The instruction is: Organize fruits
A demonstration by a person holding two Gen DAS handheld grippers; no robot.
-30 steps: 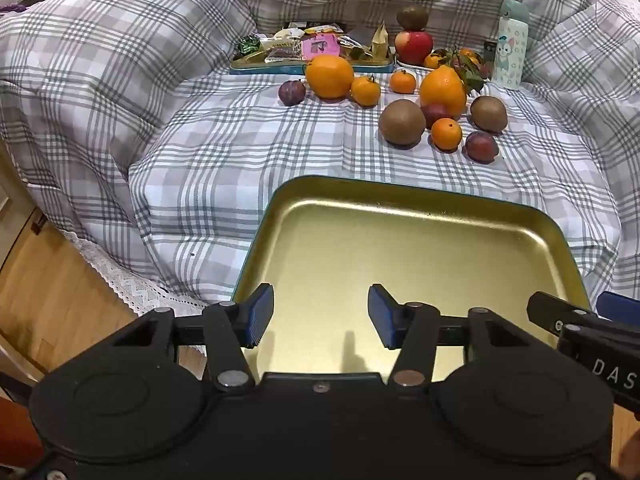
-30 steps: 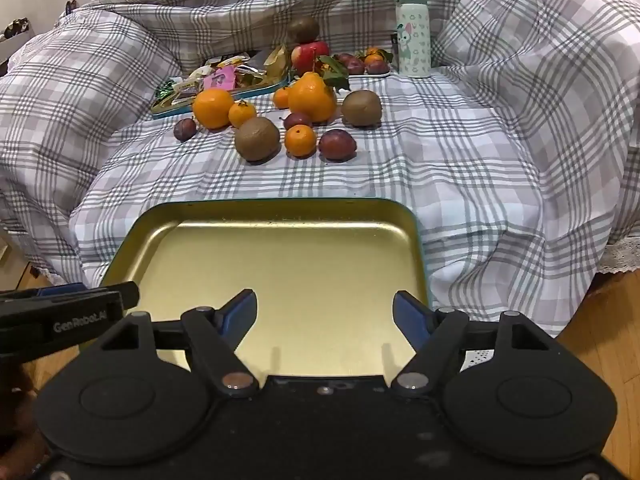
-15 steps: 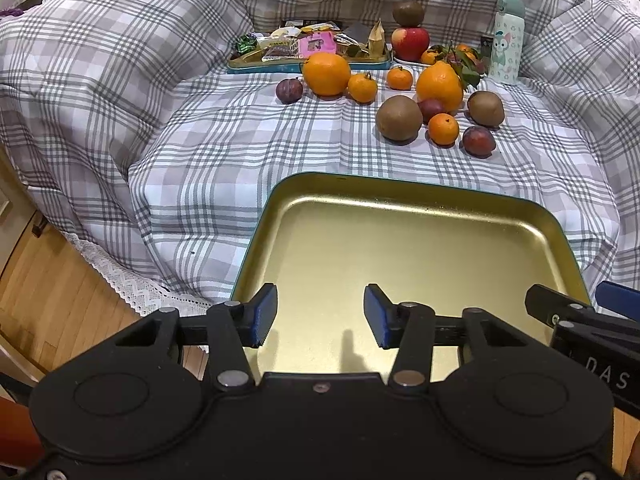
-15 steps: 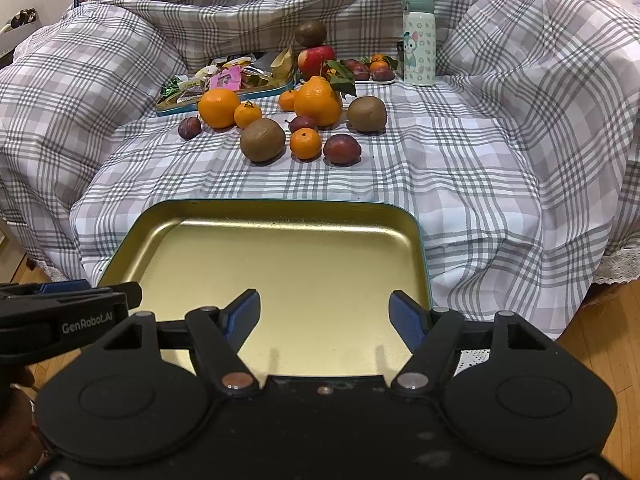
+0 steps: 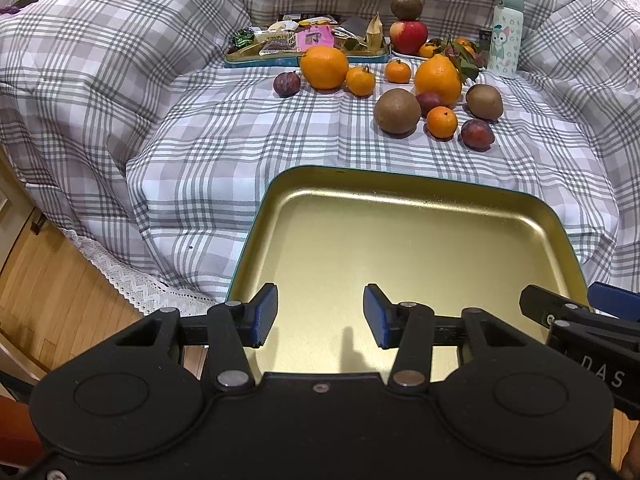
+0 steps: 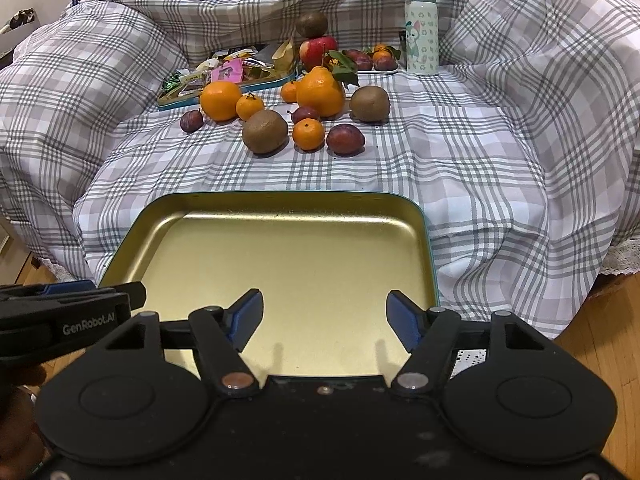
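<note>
Fruit lies scattered across the far half of a checked cloth (image 5: pixel 240 128): two large oranges (image 5: pixel 324 67), three small mandarins (image 5: pixel 441 121), two brown kiwis (image 5: pixel 397 111) and three dark plums (image 5: pixel 477 134) loose on the fabric. Behind them a red apple (image 5: pixel 409 36) carries a third kiwi on top, with more small fruit and leaves on a plate beside it, too crowded to count. One snack tray (image 5: pixel 240 62) and one pale bottle (image 5: pixel 506 36), standing upright, flank that pile. One gold tray (image 5: pixel 400 194) sits bare at the near edge of the cloth, long side running left to right, well apart from the fruit, with open fabric between. Wooden floor shows past the cloth's lace hem on both sides. Left gripper (image 5: pixel 320 316) and right gripper (image 6: pixel 324 316) hover over the tray's near rim, angled down. Both have just been closing slightly, yet their jaws stand apart with nothing between them.
</note>
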